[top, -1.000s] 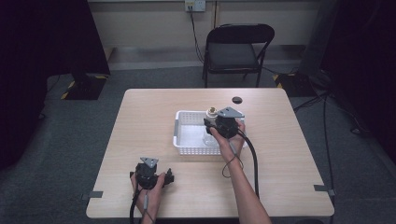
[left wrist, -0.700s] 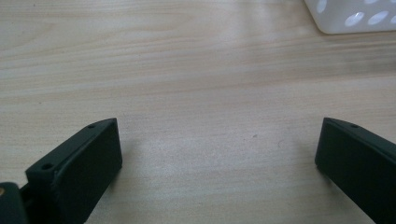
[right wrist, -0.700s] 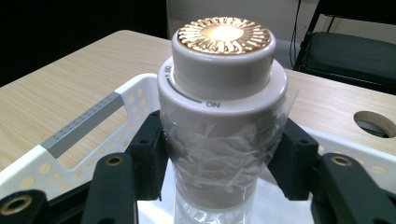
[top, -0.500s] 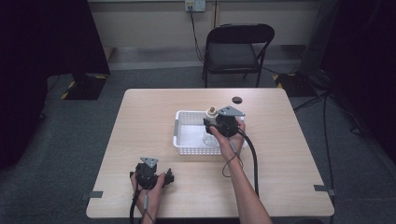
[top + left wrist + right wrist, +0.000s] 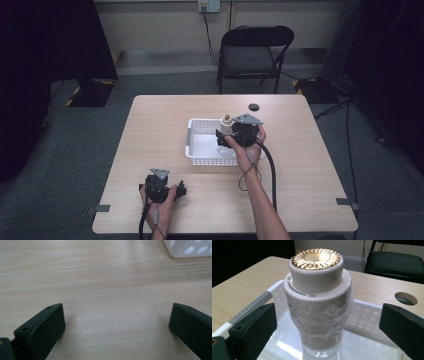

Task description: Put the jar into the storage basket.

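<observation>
Over the white basket (image 5: pixel 200 150) | bottle (image 5: pixel 318 302) upright, long axis vertical, between right gripper (image 5: pixel 235 137) jaws, spread, not touching | left gripper (image 5: pixel 167 189) low over surface (image 5: pixel 165 125), jaws spread, holding nothing, well apart | right hand nearer

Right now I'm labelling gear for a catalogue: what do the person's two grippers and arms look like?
Both the left gripper and right gripper are black, each with two blocky black jaws and a grey three-cornered plate on top. A black cable trails from each. The forearms are bare, with no sleeves in sight.
</observation>
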`<state>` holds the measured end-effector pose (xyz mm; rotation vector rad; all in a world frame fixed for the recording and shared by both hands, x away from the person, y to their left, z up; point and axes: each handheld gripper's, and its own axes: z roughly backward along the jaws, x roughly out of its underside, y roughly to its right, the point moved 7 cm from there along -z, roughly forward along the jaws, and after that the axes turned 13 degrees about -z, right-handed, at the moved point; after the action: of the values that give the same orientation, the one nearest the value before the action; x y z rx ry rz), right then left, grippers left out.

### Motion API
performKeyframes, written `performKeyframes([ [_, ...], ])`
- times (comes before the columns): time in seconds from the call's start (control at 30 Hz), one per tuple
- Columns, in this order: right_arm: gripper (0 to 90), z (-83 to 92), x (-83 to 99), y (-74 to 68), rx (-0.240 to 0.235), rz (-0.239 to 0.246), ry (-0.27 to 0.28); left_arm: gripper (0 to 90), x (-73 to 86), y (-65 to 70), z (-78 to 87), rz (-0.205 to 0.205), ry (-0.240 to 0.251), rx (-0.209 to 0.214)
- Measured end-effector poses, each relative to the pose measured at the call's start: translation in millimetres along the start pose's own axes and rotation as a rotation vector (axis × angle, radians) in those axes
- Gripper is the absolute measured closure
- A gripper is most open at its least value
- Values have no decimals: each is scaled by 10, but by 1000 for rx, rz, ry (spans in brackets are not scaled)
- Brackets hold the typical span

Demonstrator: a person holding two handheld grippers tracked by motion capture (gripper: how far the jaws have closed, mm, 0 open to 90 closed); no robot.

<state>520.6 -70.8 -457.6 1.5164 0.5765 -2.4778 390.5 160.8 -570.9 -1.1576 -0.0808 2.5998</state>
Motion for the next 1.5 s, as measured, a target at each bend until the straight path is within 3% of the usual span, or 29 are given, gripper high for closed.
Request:
performKeyframes([
  [0.13,3,63,-19,-3,-5,5,9,0,0,0,0,0,0,0],
  [0.23,3,110,-35,-17,-32,-24,9,0,0,0,0,0,0,0],
  [0.43,3,168,-57,-7,-28,-26,15,0,0,0,0,0,0,0],
  [0.53,11,200,-53,-10,-56,-58,17,0,0,0,0,0,0,0],
  [0.7,10,238,-35,1,-46,-53,18,0,0,0,0,0,0,0],
  [0.83,14,296,-74,36,-21,-50,63,0,0,0,0,0,0,0],
  [0.97,14,346,-93,73,-19,-51,71,0,0,0,0,0,0,0],
  [1.37,27,714,-244,270,0,-92,148,0,0,0,0,0,0,0],
  [1.5,21,798,-213,352,35,-89,158,0,0,0,0,0,0,0],
])
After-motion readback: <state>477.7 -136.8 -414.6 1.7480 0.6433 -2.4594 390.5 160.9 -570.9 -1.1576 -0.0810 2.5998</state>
